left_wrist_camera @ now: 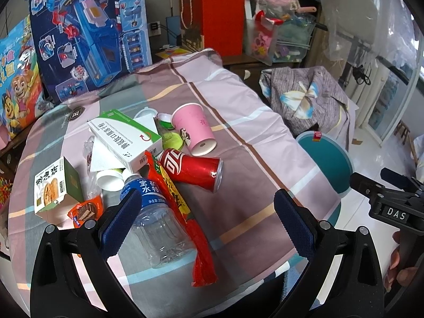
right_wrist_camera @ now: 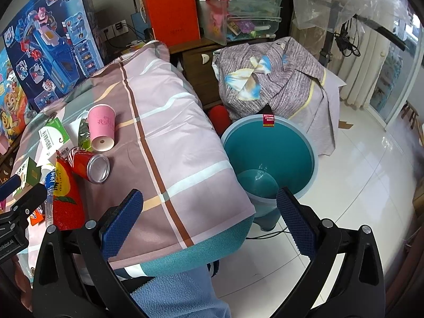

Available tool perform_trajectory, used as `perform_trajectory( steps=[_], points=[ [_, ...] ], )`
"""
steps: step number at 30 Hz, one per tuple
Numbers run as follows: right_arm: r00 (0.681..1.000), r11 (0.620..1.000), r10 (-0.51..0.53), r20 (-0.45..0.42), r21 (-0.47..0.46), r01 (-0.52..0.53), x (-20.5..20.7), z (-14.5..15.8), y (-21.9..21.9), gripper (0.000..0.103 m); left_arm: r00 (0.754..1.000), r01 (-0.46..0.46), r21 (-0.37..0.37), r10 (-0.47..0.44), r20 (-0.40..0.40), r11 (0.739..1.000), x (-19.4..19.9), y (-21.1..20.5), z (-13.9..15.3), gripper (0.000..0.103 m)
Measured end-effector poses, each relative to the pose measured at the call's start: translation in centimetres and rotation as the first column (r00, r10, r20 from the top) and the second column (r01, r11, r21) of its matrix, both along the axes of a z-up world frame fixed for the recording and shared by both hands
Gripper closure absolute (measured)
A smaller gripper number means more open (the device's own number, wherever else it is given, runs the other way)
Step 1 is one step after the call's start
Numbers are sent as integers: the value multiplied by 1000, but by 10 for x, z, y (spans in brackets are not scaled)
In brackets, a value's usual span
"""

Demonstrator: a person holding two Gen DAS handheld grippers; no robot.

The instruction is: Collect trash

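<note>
A heap of trash lies on the checked cloth (left_wrist_camera: 238, 122): a clear water bottle (left_wrist_camera: 156, 222) with a blue label, a red snack wrapper (left_wrist_camera: 185, 212), a red cola can (left_wrist_camera: 193, 169), a pink paper cup (left_wrist_camera: 193, 129) on its side, a green-and-white box (left_wrist_camera: 124, 137) and a biscuit box (left_wrist_camera: 55, 185). My left gripper (left_wrist_camera: 209, 214) is open just above the bottle and wrapper. My right gripper (right_wrist_camera: 209, 212) is open over the table's right edge, holding nothing. A teal bin (right_wrist_camera: 270, 156) stands on the floor, its inside bare.
Large toy boxes (left_wrist_camera: 87, 31) lean behind the table. A chair draped with striped cloth (right_wrist_camera: 273, 79) stands beyond the bin. Red boxes and clear storage tubs (left_wrist_camera: 281, 37) fill the back. White tiled floor (right_wrist_camera: 357, 185) spreads to the right.
</note>
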State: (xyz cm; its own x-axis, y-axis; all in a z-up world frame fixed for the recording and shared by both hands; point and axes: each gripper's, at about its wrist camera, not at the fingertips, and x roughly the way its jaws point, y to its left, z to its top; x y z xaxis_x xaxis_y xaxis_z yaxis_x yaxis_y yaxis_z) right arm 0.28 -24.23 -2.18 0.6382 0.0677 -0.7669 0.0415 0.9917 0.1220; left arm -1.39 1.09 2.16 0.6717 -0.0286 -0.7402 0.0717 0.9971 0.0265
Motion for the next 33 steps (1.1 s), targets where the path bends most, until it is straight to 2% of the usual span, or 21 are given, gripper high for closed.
perform_trajectory(
  steps=[20,24,27,29,33],
  points=[
    [1000,1000,14,-19,-5,-14,2,-4,9,6,1000,-7,-18,6,-12,1000,-2,7,3,4],
    [999,999,53,-12,-9,-53,3,-1,21,6,999,-32,-44,31,-25,999,0,27,0,4],
    [997,998,70,-20,-6,-70,6,-2,27,6,996,-68,-105,61,-61,992,5,54,-5,4],
    [997,997,78,-29,-6,-79,8,-6,30,6,991,-111,-139,99,-90,984,7,76,-13,4],
    [994,995,97,-46,15,-96,12,-14,35,6,974,-194,-148,172,-150,970,11,106,-32,4]
  ],
)
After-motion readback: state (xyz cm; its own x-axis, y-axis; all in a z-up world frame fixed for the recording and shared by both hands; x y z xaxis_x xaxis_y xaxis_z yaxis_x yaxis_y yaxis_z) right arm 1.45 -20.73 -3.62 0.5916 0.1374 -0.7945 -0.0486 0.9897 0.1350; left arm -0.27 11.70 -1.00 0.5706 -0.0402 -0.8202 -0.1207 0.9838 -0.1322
